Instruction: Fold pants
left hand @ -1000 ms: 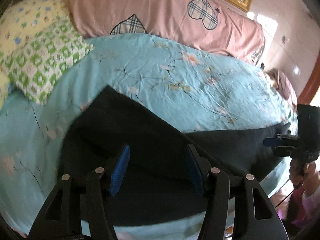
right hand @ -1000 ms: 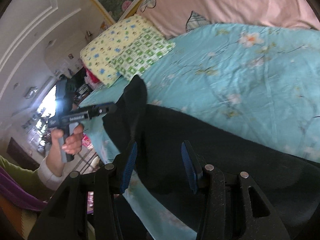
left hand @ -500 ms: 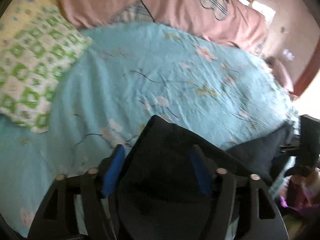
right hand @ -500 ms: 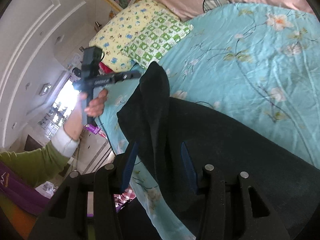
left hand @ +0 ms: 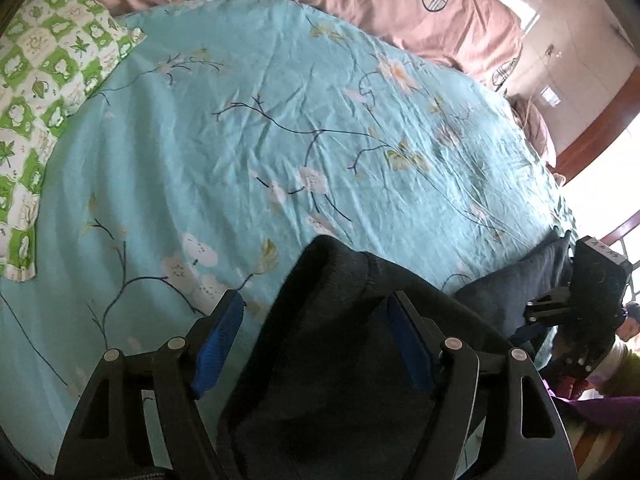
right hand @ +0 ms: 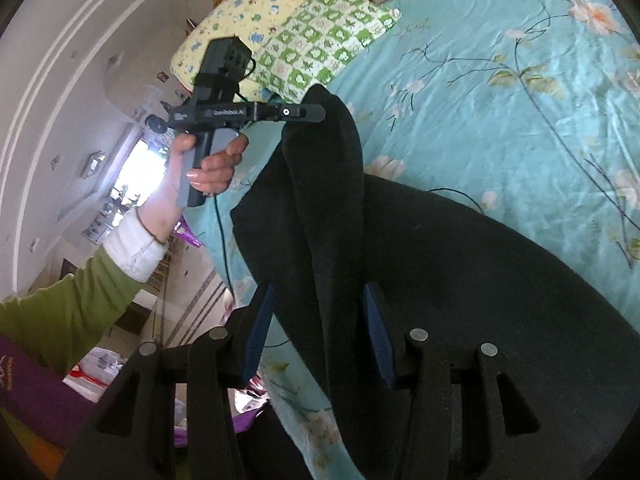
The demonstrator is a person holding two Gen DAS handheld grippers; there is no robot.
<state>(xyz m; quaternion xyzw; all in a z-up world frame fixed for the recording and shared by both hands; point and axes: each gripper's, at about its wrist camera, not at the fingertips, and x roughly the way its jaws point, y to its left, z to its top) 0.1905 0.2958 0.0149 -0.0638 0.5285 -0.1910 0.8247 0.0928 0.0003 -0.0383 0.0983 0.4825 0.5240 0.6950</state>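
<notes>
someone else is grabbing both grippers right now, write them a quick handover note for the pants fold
Left gripper: pinching one end of the black pants, lifted above the turquoise floral bedsheet. From its own camera the cloth bunches between the blue pads; treat it as gripped.
Right gripper: cloth hangs between its fingers, but whether it is clamped cannot be told from these views.
Pants: most of the fabric lies spread on the sheet near the bed edge, with one end raised in a hanging fold.
Done: one end picked up.
Left: carry that end over the flat part, lay it down, smooth, fold again.
</notes>
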